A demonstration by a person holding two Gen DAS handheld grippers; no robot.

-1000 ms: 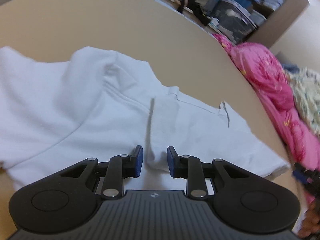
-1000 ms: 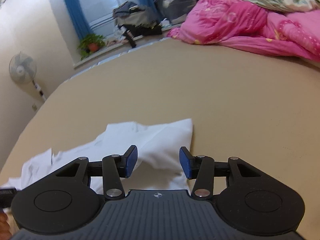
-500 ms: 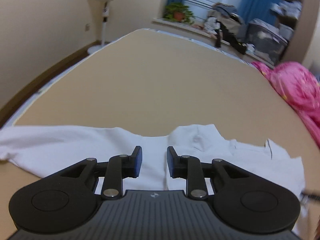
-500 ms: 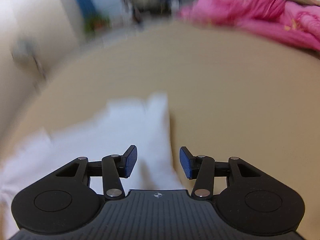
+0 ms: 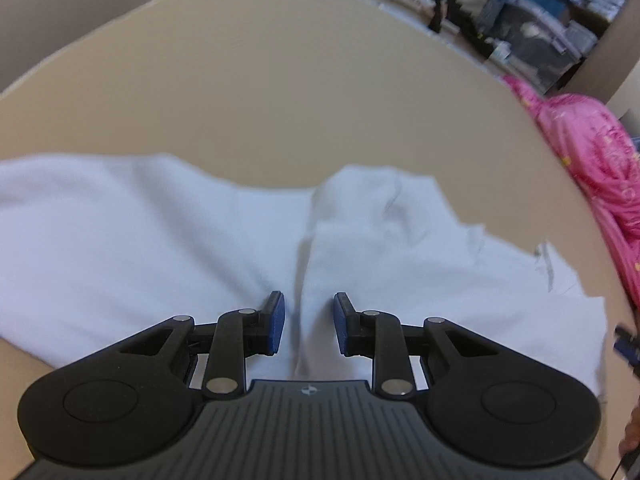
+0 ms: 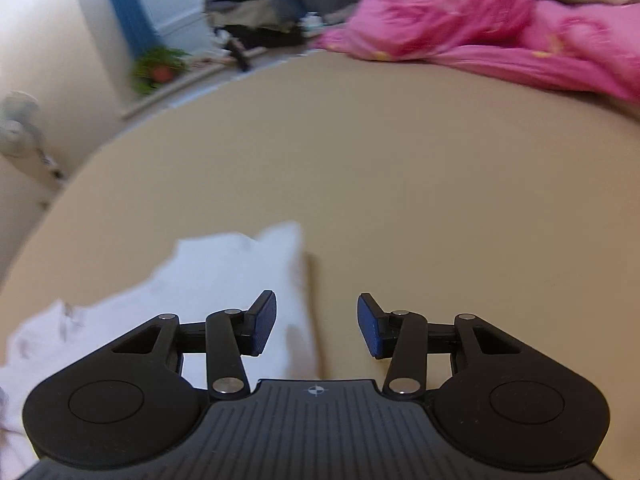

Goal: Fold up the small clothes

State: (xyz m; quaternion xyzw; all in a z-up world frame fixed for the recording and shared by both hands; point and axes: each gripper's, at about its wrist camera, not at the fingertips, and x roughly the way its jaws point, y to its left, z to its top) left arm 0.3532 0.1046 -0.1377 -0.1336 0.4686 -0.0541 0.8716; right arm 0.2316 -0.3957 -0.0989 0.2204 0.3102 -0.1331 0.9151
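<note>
Swung off the far room and fan, left gripper [image 5: 307, 322] now tipped down over the white garment [image 5: 160, 248], a raised fold running between the narrow-set jaws without pad contact. More cloth beneath it than half a second ago, less bare tan bed [image 5: 280, 100] beyond. Right gripper [image 6: 317, 326] lowered and shifted toward the garment's [image 6: 224, 276] right edge, that edge now between its open jaws instead of cloth filling the gap.

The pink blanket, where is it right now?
The pink blanket lies bunched along the far right edge of the tan bed in the right wrist view, well beyond the white garment.
</note>
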